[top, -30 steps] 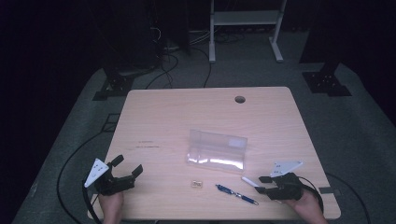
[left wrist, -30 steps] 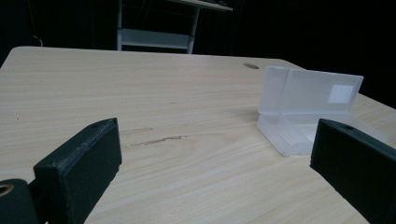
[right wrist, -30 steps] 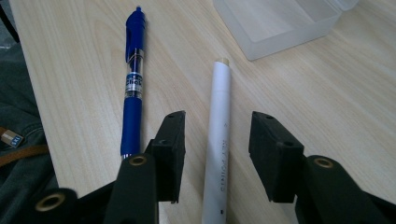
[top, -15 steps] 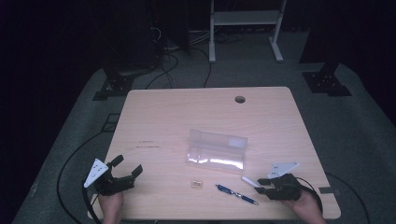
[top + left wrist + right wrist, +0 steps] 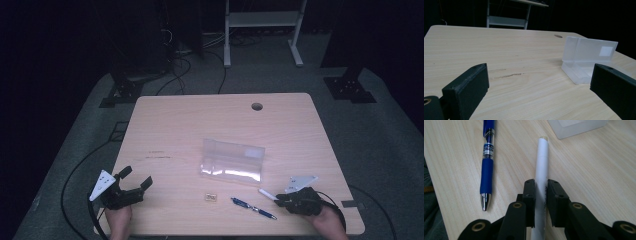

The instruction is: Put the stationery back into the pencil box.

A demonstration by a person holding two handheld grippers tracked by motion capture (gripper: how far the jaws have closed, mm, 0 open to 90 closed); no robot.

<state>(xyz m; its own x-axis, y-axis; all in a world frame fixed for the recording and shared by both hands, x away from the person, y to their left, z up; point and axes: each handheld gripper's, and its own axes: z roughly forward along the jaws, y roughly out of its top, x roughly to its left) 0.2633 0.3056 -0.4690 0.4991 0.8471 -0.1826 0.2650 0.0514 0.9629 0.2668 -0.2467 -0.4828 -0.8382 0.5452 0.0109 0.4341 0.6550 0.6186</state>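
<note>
A white pen (image 5: 542, 157) lies on the wooden table (image 5: 200, 125) near its front right, its tip pointing at the clear plastic box (image 5: 232, 160). My right gripper (image 5: 541, 187) rests low on the table (image 5: 599, 170), and its jaws have just been closing, with both pads now pressed on the white pen's barrel. In the high view the right gripper (image 5: 280, 199) holds the white pen (image 5: 267, 194). A blue click pen (image 5: 487, 157) lies beside it, untouched. My left gripper (image 5: 136, 176) stands open at the front left, nothing between its jaws.
The open clear box (image 5: 586, 57) stands ahead of the left gripper (image 5: 541, 85). A small tan piece (image 5: 211, 198) lies left of the blue pen (image 5: 253, 208). A cable hole (image 5: 257, 106) sits near the far edge. Cables and stand legs cover the dark floor beyond.
The right gripper's jaws have drawn together onto the white pen, and its grey plate has shifted slightly. The left gripper and both hands have stayed in place.
</note>
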